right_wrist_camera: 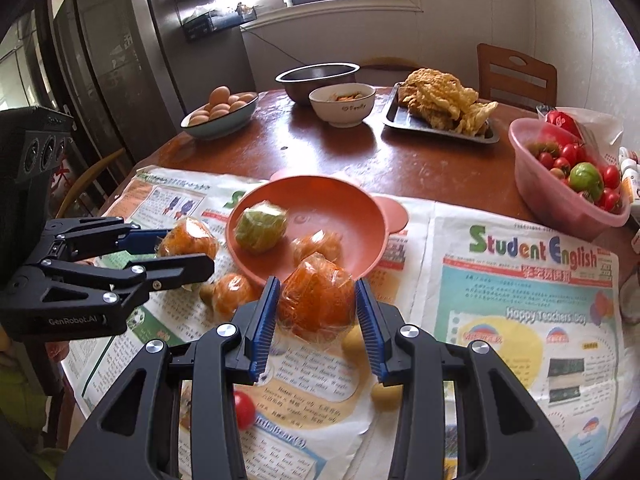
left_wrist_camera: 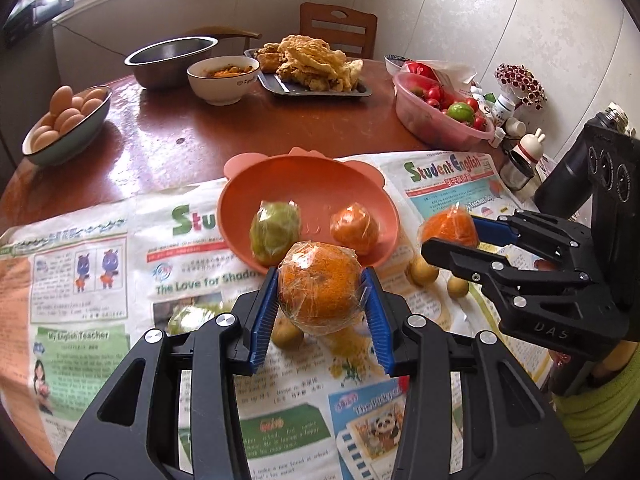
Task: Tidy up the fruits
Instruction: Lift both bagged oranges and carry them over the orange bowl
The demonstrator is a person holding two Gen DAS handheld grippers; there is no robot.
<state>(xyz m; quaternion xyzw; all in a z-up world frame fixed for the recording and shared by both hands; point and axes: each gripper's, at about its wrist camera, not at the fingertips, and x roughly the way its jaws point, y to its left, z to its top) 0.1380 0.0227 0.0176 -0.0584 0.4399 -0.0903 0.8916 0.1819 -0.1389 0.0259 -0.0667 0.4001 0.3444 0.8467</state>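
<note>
My left gripper (left_wrist_camera: pixel 320 280) is shut on a plastic-wrapped orange (left_wrist_camera: pixel 320 296), lifted above the newspaper just in front of the pink bowl (left_wrist_camera: pixel 304 184). My right gripper (right_wrist_camera: pixel 317 286) is shut on a second wrapped orange (right_wrist_camera: pixel 316 304), also off the paper at the bowl's near rim. Each gripper shows in the other's view: the right gripper (left_wrist_camera: pixel 452 236) and the left gripper (right_wrist_camera: pixel 186 250). The bowl (right_wrist_camera: pixel 340 208) holds a wrapped green fruit (right_wrist_camera: pixel 260 228) and a wrapped orange (right_wrist_camera: pixel 318 246). Another orange (right_wrist_camera: pixel 232 294) lies on the newspaper.
Small yellow-brown fruits (right_wrist_camera: pixel 384 394) and a cherry tomato (right_wrist_camera: pixel 244 408) lie on the newspaper (right_wrist_camera: pixel 520 280). Farther back stand a bowl of eggs (right_wrist_camera: pixel 220 114), a steel bowl (right_wrist_camera: pixel 316 76), a white bowl (right_wrist_camera: pixel 342 106), a tray of fried food (right_wrist_camera: pixel 440 104) and a pink basin of tomatoes (right_wrist_camera: pixel 568 176).
</note>
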